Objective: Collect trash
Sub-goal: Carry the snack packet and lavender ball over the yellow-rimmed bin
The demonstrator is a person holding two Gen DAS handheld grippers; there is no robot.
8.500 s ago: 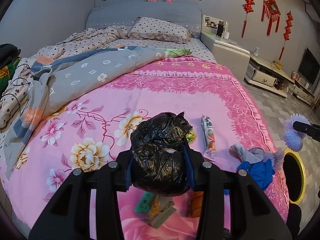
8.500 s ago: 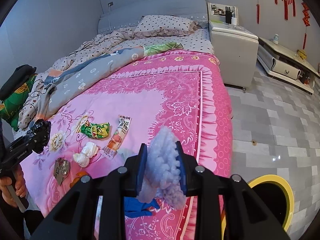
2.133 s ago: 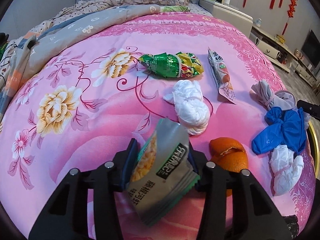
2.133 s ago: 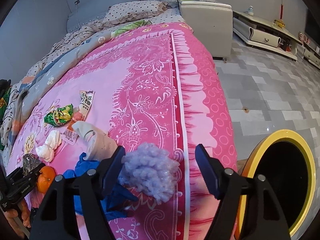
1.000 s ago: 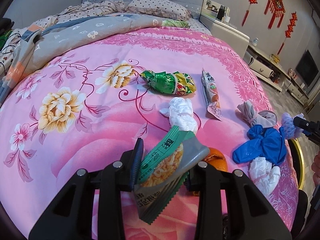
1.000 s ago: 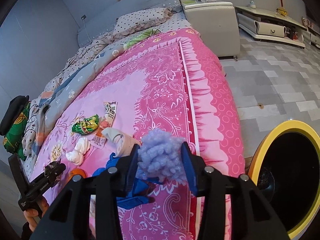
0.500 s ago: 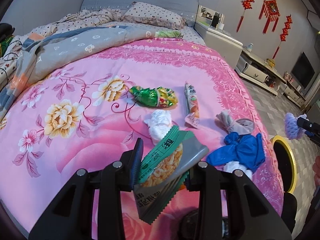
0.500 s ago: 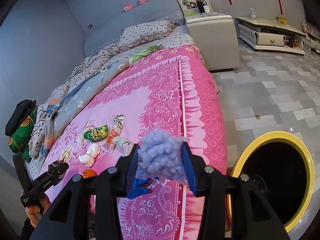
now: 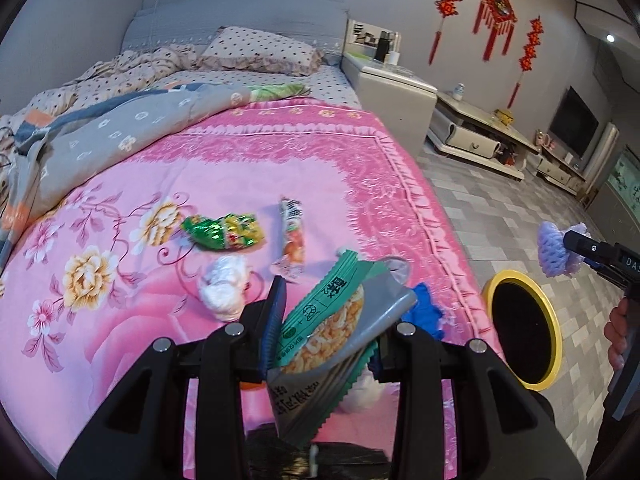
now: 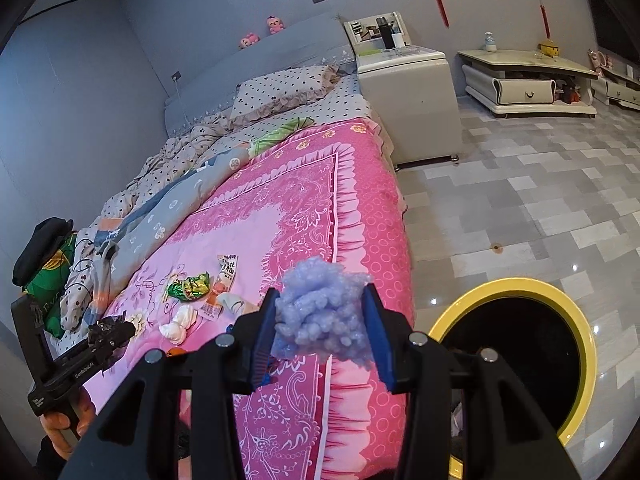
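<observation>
My left gripper (image 9: 328, 328) is shut on a green and silver snack wrapper (image 9: 332, 332) and holds it above the pink bedspread (image 9: 224, 168). My right gripper (image 10: 322, 324) is shut on a fluffy purple ball (image 10: 324, 312), above the bed's edge beside the yellow-rimmed black bin (image 10: 516, 352). The bin (image 9: 520, 336) and the purple ball (image 9: 552, 248) also show in the left wrist view. On the bed lie a green candy wrapper (image 9: 222, 231), a long orange snack packet (image 9: 292, 240), a white tissue wad (image 9: 224, 286) and a blue glove (image 9: 424, 312).
A grey quilt (image 9: 120, 132) and dotted pillow (image 9: 256, 50) lie at the bed's head. A white nightstand (image 10: 408, 96) and a low TV cabinet (image 10: 528, 84) stand on the grey tiled floor (image 10: 540, 208). A black bag (image 9: 320, 460) sits below my left gripper.
Both grippers have risen and pulled back from the bed with their loads. The right gripper now sits nearer the bin, whose opening looms larger.
</observation>
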